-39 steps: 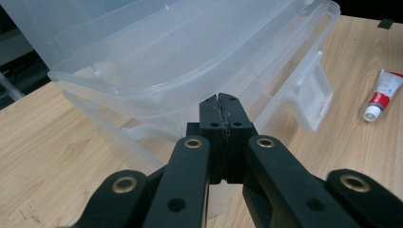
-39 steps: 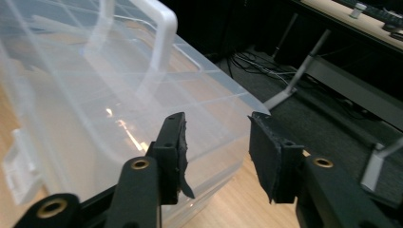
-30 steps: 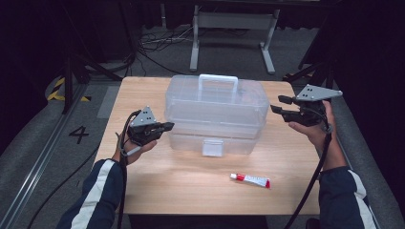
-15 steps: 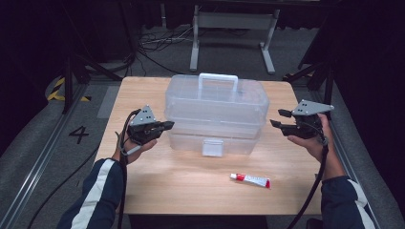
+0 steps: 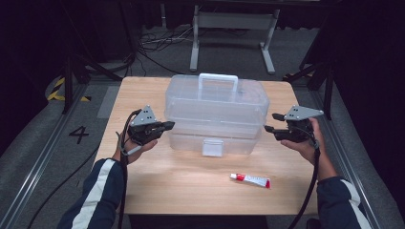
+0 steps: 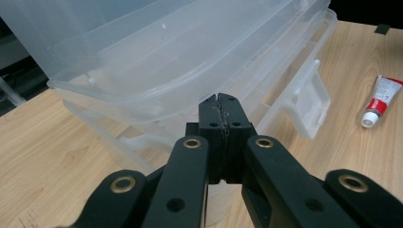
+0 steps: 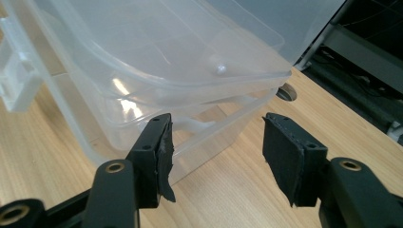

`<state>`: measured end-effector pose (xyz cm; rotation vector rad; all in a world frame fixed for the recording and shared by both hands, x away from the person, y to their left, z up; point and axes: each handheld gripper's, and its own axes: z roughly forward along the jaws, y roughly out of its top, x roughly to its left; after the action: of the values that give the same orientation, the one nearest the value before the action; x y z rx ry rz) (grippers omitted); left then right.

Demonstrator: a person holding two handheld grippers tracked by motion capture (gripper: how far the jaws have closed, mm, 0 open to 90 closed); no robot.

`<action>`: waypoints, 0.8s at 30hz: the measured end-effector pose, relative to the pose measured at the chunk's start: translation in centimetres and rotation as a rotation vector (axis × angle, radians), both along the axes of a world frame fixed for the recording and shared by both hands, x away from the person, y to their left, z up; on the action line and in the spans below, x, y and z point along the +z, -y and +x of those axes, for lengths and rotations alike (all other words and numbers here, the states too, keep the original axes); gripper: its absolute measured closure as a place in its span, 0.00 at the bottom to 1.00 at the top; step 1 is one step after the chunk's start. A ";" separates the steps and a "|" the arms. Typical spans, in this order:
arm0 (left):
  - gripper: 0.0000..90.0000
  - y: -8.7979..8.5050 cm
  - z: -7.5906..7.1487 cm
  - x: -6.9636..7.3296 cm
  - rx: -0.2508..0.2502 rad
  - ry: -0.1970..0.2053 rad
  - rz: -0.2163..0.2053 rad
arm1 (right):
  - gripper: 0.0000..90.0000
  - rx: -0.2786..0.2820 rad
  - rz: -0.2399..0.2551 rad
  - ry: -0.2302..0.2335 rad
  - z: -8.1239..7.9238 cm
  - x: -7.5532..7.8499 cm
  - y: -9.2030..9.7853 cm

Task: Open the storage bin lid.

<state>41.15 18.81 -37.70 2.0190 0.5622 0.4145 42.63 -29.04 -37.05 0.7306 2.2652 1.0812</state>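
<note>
A clear plastic storage box [image 5: 216,112] with a white handle [image 5: 218,81] and a front latch [image 5: 212,147] stands mid-table. My left gripper [image 5: 168,125] is shut, empty, its tips close to the box's left end [image 6: 142,99]. At the box's right end, my right gripper [image 5: 269,122] is open and its jaws have just been opening, with nothing between them. In the right gripper view the box's corner [image 7: 199,95] lies just beyond the gripper [image 7: 216,137]. A small white and red tube [image 5: 250,179] lies on the table in front of the box, and the tube [image 6: 379,99] also appears in the left gripper view.
The wooden table [image 5: 191,186] has bare room in front of the box. A round hole [image 7: 286,91] in the tabletop sits near the box's right end. Dark floor, cables and a metal stand [image 5: 232,21] lie behind the table.
My right gripper has come down from beside the box's lid to the level of its lower half, and its jaws stand wider. My left gripper has stayed put.
</note>
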 end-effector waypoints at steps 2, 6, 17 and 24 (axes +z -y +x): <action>0.99 0.0 0.0 0.0 0.000 0.000 0.001 | 0.50 -0.001 0.010 0.005 0.1 -0.2 -0.2; 0.99 0.1 0.0 -0.1 -0.004 -0.003 0.001 | 0.51 -0.005 0.018 0.031 0.2 -0.4 -0.7; 0.92 0.0 -0.4 -0.4 -0.028 -0.017 0.031 | 0.54 -0.031 0.050 0.083 0.3 -0.5 -0.9; 0.88 0.1 -0.7 -1.3 -0.058 -0.041 0.083 | 0.57 -0.040 0.074 0.127 0.2 -0.2 -1.2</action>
<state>40.46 18.74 -38.99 2.1220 0.5177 0.3681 42.86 -27.80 -37.23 0.7126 2.1053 1.1645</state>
